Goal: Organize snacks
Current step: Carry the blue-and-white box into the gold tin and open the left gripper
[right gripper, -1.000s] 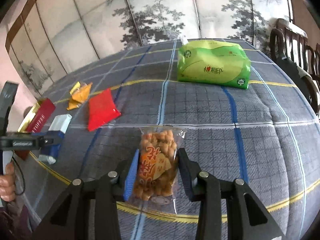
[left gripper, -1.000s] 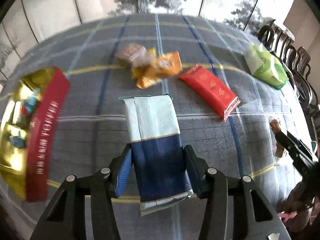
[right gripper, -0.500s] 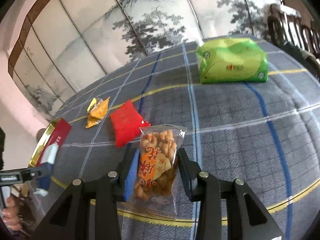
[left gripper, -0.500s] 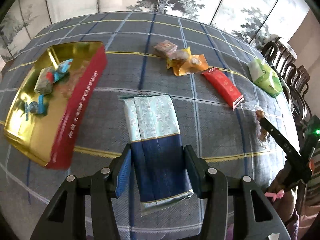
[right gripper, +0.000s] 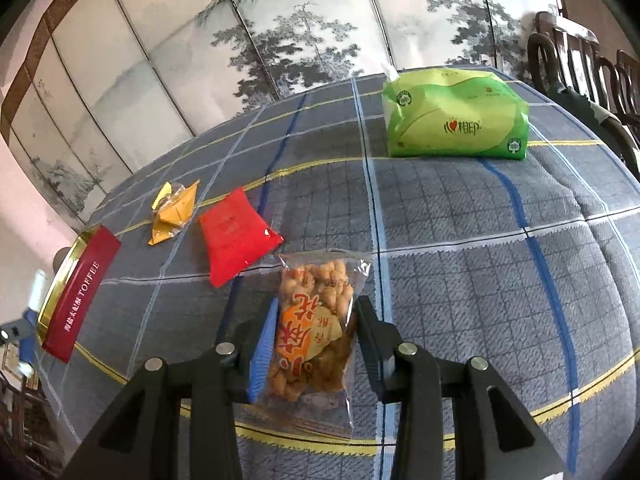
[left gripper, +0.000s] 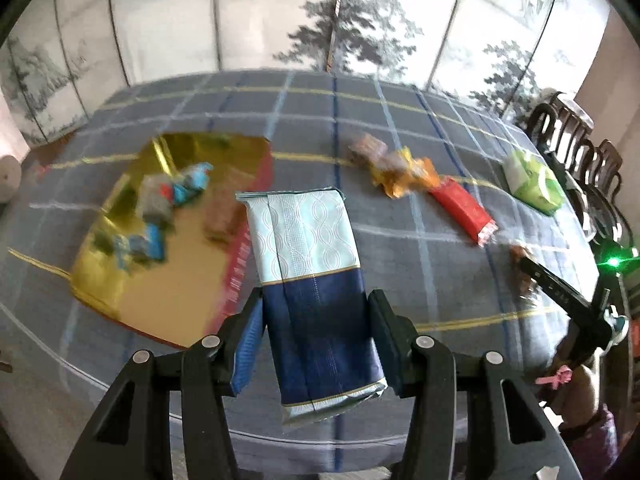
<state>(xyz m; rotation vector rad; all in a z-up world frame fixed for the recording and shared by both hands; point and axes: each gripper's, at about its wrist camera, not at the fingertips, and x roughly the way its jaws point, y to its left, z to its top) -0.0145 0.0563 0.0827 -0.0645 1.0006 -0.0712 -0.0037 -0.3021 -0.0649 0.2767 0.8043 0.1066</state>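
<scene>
blue packet (left gripper: 316, 300) overhanging tin (left gripper: 100, 292) rim

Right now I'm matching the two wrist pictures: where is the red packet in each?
Left wrist: red packet lies right of centre on the cloth, just right of the orange wrappers.
Right wrist: red packet lies left of centre, just beyond the peanut bag.
Shared landmark: green tissue pack.

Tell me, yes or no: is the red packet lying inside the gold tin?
No, the red packet lies on the checked cloth, apart from the gold tin.
</scene>
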